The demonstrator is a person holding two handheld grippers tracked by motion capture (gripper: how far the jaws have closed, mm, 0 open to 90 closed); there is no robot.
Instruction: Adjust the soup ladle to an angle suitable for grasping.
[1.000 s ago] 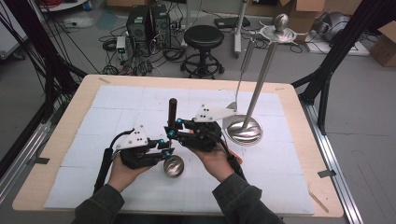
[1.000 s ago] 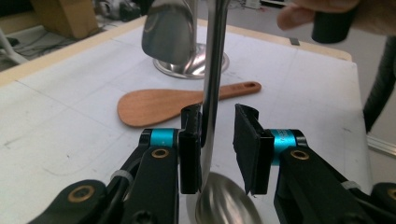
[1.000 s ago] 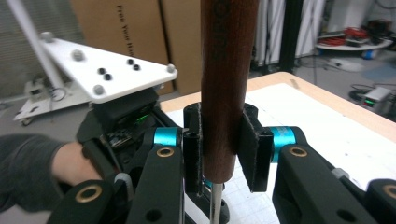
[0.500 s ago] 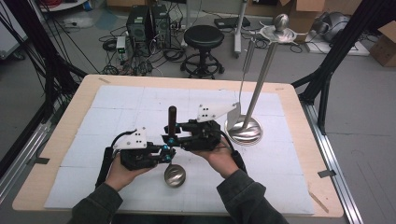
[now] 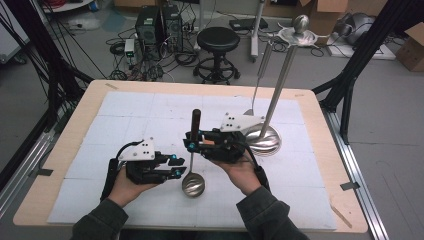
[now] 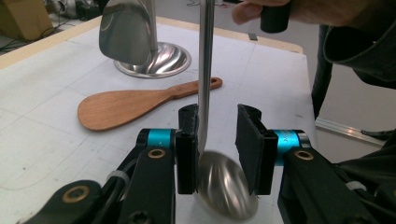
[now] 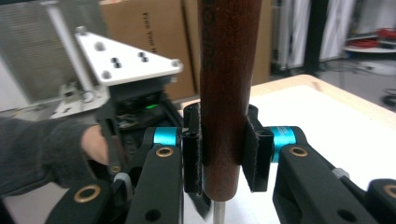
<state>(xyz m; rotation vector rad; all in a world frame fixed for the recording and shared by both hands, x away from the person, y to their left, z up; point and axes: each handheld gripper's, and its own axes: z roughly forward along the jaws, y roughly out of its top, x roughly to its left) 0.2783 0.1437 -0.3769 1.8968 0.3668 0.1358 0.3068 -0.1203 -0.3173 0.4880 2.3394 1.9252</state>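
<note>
A steel ladle (image 5: 193,185) with a dark wooden handle (image 7: 226,93) stands nearly upright, its bowl low over the white mat. My right gripper (image 5: 191,141) is shut on the handle's lower end (image 7: 221,154), both pads pressing on the wood. My left gripper (image 5: 177,166) sits lower, at the thin steel shaft (image 6: 204,70) just above the bowl. Its jaws (image 6: 218,144) have just been opening: the shaft lies against the left pad (image 6: 188,140), with a clear gap to the right pad.
A steel utensil stand (image 5: 265,140) with a tall pole rises at the right, a steel spatula (image 5: 257,75) hanging from it. A wooden rice paddle (image 6: 126,105) lies flat on the mat (image 5: 125,115) near the stand's base. A stool stands beyond the table.
The ladle's bowl has shifted a little toward the person and to the right. The left gripper has stayed at the shaft and the right gripper has kept its hold on the handle.
</note>
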